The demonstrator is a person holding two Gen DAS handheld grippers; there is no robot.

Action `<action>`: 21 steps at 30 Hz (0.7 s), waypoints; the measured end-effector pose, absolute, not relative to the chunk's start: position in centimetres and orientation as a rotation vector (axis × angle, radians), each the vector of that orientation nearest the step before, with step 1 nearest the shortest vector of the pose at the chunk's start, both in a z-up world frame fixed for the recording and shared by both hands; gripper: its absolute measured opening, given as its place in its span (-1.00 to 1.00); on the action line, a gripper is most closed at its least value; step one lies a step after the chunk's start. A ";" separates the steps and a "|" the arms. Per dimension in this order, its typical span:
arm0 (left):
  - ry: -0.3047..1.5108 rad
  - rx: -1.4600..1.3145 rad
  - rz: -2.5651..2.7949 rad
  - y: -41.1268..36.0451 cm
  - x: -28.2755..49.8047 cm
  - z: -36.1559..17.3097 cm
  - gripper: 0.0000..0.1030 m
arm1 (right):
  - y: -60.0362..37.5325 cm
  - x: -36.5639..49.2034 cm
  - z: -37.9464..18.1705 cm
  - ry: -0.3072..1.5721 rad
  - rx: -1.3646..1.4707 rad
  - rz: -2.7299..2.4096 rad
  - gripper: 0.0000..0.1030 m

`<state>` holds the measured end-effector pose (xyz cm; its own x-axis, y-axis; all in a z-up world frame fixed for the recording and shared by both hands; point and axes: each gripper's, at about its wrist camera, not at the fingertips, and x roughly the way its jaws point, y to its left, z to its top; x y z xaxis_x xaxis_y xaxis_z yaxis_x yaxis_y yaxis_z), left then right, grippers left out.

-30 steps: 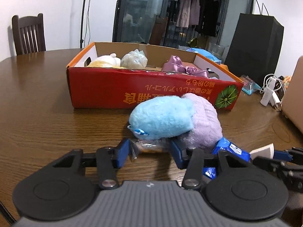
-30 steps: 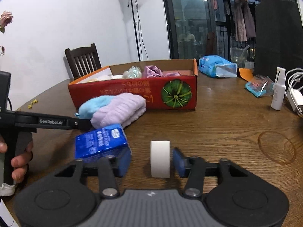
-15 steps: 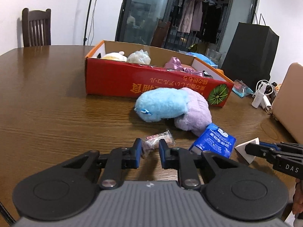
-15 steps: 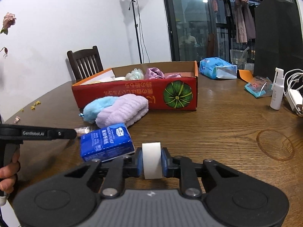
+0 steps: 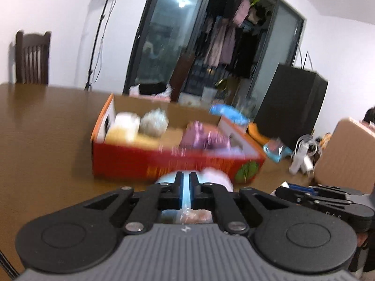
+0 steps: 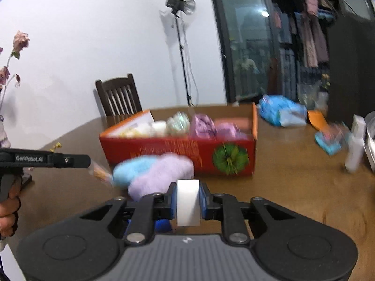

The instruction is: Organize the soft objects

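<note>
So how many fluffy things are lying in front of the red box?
2: a blue one on the left and a purple one touching it on the right, both on the table before the box. More may be hidden.

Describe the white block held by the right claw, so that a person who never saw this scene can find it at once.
Start at the red cardboard box on the brown table. In front of it lie a blue plush and a purple plush. Nearer the camera, the right claw pinches the white block: the only plain white, flat-sided piece there.

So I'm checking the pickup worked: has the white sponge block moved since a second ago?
Yes. The white sponge block, clamped in the right gripper, has lifted off the table toward the red box.
</note>
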<state>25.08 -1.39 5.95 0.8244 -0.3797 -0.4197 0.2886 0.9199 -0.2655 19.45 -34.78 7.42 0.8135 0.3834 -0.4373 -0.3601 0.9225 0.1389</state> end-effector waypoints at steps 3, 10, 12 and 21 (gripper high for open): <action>0.468 -0.182 -0.372 -1.9 28.7 7.5 -0.92 | -34.2 23.4 9.2 0.450 0.024 0.432 -0.64; 0.549 -0.073 -0.448 -1.9 29.4 4.8 0.22 | -33.7 28.4 10.1 0.435 0.047 0.471 -0.64; 0.599 -0.094 -0.381 -1.5 28.1 2.6 0.46 | -33.6 29.1 9.4 0.450 0.030 0.464 -0.64; 0.663 0.025 -0.252 -4.5 27.0 -1.6 -0.20 | -33.0 29.1 8.1 0.461 0.064 0.491 -0.64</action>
